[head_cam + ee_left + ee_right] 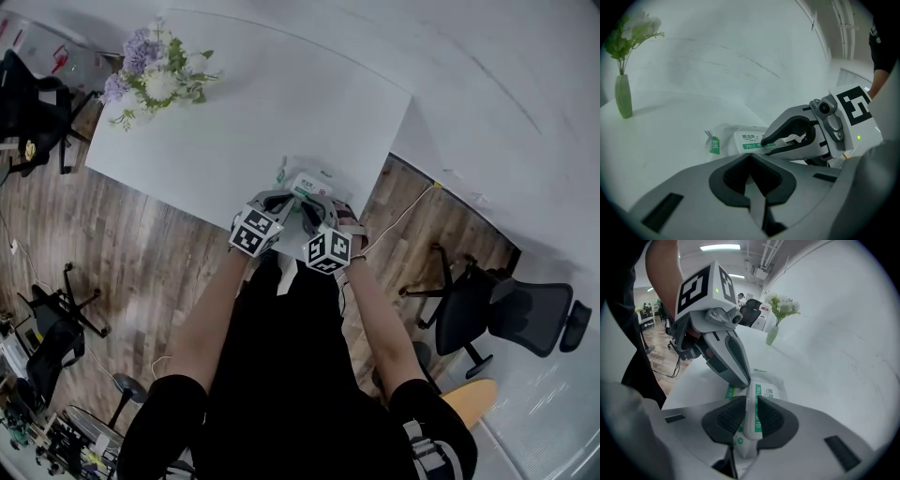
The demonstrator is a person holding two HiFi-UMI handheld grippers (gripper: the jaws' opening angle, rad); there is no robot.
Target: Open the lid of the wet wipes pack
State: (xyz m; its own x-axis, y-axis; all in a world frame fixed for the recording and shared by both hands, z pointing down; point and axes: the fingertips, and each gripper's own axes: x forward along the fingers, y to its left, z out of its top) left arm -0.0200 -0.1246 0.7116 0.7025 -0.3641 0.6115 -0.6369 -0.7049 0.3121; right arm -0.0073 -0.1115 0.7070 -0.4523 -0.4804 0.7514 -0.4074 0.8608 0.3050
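Note:
The wet wipes pack [302, 176] is a white soft pack with green print, lying near the front edge of the white table [234, 122]. In the right gripper view my right gripper [751, 405] is shut on the pack's white lid [756, 392], which stands on edge between the pads. The pack body [776, 383] lies just beyond. My left gripper [743, 378] comes down from the left with its jaws together, its tip on the pack beside the lid. In the left gripper view my left gripper [750, 157] is shut with nothing between its pads; the right gripper [768, 139] holds the lid [749, 139] over the pack [719, 140].
A green vase of flowers [155, 75] stands at the table's far left corner, well away from the pack. The table's front edge runs right under my grippers, with wooden floor below. An office chair [506, 314] stands to the right, others at the left.

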